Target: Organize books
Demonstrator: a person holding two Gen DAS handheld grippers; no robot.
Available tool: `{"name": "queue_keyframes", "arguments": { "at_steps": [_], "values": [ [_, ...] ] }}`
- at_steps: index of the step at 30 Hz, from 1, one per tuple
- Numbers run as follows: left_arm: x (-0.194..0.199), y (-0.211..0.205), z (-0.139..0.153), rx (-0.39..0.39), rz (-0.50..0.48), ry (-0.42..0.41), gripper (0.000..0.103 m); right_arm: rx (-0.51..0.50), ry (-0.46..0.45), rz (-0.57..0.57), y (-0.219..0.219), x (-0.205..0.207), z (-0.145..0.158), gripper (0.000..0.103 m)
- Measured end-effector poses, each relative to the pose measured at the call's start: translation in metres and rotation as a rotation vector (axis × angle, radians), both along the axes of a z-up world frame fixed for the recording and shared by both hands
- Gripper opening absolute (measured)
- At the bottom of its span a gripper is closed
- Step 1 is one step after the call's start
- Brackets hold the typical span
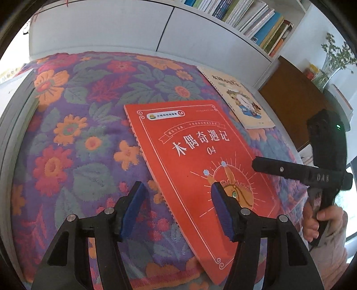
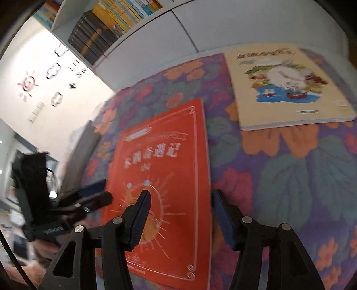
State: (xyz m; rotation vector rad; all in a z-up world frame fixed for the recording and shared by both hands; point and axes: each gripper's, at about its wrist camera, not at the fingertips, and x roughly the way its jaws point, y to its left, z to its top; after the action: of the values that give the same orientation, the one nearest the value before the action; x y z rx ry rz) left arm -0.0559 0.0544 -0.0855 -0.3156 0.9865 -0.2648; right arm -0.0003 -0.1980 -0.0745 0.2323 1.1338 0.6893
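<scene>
A red book (image 1: pixel 196 160) with white lettering lies flat on a floral cloth (image 1: pixel 78 133), its spiral edge to the left. My left gripper (image 1: pixel 177 207) hovers open over its near left part, the spiral edge between the blue pads (image 1: pixel 131 212). From the right, my right gripper (image 1: pixel 258 166) reaches over the book's right edge, held by a hand (image 1: pixel 319 219). In the right wrist view the red book (image 2: pixel 169 160) is blurred, and my right gripper (image 2: pixel 181 207) stands open astride its right edge. The left gripper (image 2: pixel 101 193) shows at the left. A cream picture book (image 1: pixel 243 100) (image 2: pixel 287 84) lies flat further back.
White cabinet doors (image 1: pixel 111 26) stand behind the cloth-covered surface. Above them a shelf (image 1: pixel 252 20) (image 2: pixel 100 29) holds several upright books. A brown desk (image 1: pixel 290 100) with a vase of green stems (image 1: pixel 334 58) stands to the right.
</scene>
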Motion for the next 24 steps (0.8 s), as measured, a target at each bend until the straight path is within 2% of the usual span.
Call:
{"name": "queue_keyframes", "arguments": {
  "at_steps": [4, 6, 7, 9, 12, 13, 14, 15, 17, 20, 24],
  "values": [
    [-0.002, 0.000, 0.000, 0.005, -0.016, 0.013, 0.059, 0.050, 0.061, 0.013, -0.003, 0.000, -0.001, 0.058],
    [-0.003, 0.002, 0.000, 0.024, -0.012, 0.022, 0.057, 0.100, 0.137, 0.070, 0.003, -0.010, -0.004, 0.058],
    [-0.003, 0.004, 0.000, 0.012, -0.018, 0.024, 0.057, 0.124, 0.189, 0.109, 0.005, -0.016, -0.007, 0.058],
    [-0.002, 0.010, -0.002, -0.017, -0.021, 0.034, 0.053, 0.137, 0.214, 0.129, 0.005, -0.021, -0.011, 0.057],
    [0.000, 0.016, -0.004, -0.052, -0.018, 0.043, 0.048, 0.222, 0.271, 0.108, -0.008, -0.010, -0.022, 0.048],
    [0.000, 0.018, -0.005, -0.060, -0.016, 0.046, 0.045, 0.260, 0.295, 0.098, -0.010, -0.003, -0.028, 0.042],
    [0.001, 0.020, -0.005, -0.068, -0.014, 0.049, 0.044, 0.260, 0.295, 0.095, -0.012, 0.000, -0.029, 0.032],
    [0.001, 0.020, -0.005, -0.068, -0.016, 0.051, 0.044, 0.255, 0.292, 0.095, -0.010, 0.004, -0.031, 0.029],
    [0.001, 0.022, -0.006, -0.070, -0.007, 0.053, 0.037, 0.268, 0.300, 0.087, -0.011, 0.010, -0.034, 0.022],
    [0.003, 0.025, -0.007, -0.078, -0.003, 0.054, 0.034, 0.270, 0.300, 0.081, -0.012, 0.016, -0.036, 0.014],
    [0.005, 0.029, -0.009, -0.082, 0.005, 0.052, 0.030, 0.278, 0.282, 0.073, -0.019, 0.016, -0.037, 0.011]
  ]
}}
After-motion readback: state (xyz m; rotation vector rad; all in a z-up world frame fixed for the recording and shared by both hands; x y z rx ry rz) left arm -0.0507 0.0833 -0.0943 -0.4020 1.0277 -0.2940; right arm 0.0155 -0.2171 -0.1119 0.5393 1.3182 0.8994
